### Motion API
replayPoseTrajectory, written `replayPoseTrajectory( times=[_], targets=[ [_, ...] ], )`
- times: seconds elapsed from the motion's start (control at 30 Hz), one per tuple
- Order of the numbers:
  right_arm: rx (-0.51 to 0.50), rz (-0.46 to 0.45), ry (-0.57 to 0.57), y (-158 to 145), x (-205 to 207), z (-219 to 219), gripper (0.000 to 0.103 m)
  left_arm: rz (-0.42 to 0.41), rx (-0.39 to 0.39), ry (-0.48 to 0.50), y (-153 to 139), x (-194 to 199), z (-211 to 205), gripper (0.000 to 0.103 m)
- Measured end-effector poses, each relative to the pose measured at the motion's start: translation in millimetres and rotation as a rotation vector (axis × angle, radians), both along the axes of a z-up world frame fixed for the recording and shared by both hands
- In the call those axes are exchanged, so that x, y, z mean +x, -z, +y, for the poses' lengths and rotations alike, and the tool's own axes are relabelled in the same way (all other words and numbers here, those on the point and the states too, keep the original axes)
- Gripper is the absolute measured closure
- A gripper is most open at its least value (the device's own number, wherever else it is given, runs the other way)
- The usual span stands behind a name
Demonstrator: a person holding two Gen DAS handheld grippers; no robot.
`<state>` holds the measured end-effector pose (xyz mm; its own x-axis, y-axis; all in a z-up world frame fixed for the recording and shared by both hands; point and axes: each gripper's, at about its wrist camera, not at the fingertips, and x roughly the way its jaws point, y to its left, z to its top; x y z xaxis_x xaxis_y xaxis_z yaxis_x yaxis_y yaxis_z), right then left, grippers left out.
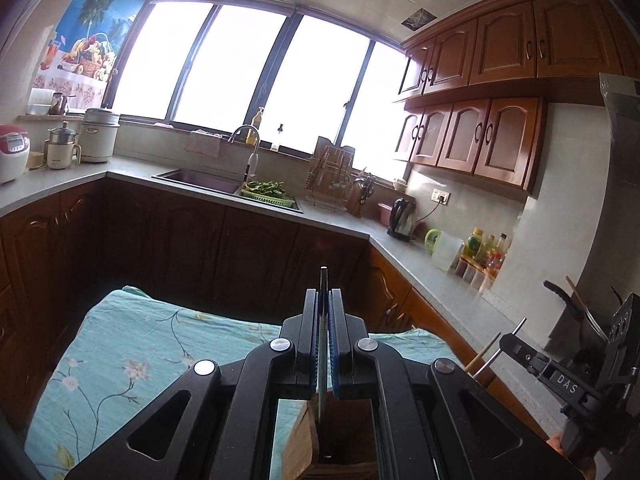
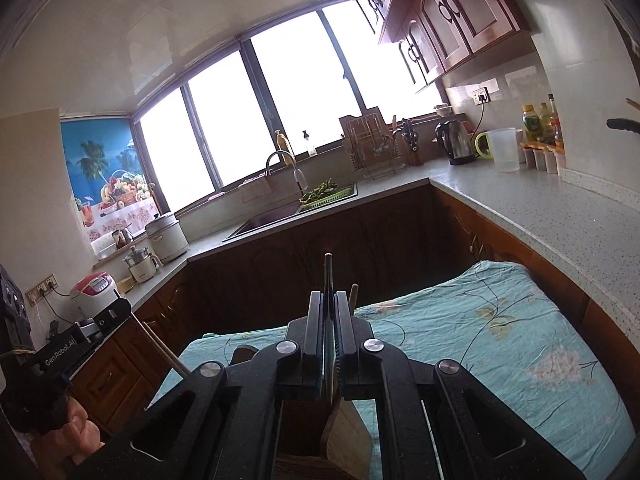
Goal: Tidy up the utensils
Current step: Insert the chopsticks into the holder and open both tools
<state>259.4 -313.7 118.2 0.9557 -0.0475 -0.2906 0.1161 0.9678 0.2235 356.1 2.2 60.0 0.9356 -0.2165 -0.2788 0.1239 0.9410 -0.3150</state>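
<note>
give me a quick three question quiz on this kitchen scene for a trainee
1. True or false: the left gripper is shut on a thin metal utensil handle.
2. The floral cloth under the grippers is: A red, B teal, C black.
3. What fills the green plastic basket beside the steel sink?
Key: 1 true; 2 B; 3 leafy greens.

place: home kitchen | signs: sink (image 1: 200,179), wooden cabinets (image 1: 480,136), kettle (image 1: 402,219), rice cooker (image 1: 12,152)
</note>
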Motion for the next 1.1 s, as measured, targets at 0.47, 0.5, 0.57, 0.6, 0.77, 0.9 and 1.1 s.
replayPoseTrajectory(
  times=[0.47,0.5,0.57,0.6,0.77,0.9,1.1],
  targets=[
    [0.017,0.094,-0.009,22,16,-3,0.097,0.090,0.006,0.024,10,42,-3,0.100],
    [0.015,0.096,-0.010,22,16,-2,0.097,0.093,0.009,0.024,8,46,-4,0.100],
    [0.017,0.101,-0.012,22,17,-2,0.097,0.093,0.015,0.024,6,42,1,0.099],
    [0.019,0.103,-0.013,22,17,-2,0.095,0.094,0.016,0.024,5,45,0,0.099],
    [0.046,0.096,-0.031,19,13,-5,0.071,0.117,0.033,0.025,3,29,10,0.094],
    [0.051,0.062,-0.044,11,2,-2,0.045,0.105,0.037,0.003,-5,16,11,0.060],
    [0.078,0.023,-0.051,1,-24,-3,0.010,0.092,0.048,-0.023,-11,-18,12,0.027]
  ],
)
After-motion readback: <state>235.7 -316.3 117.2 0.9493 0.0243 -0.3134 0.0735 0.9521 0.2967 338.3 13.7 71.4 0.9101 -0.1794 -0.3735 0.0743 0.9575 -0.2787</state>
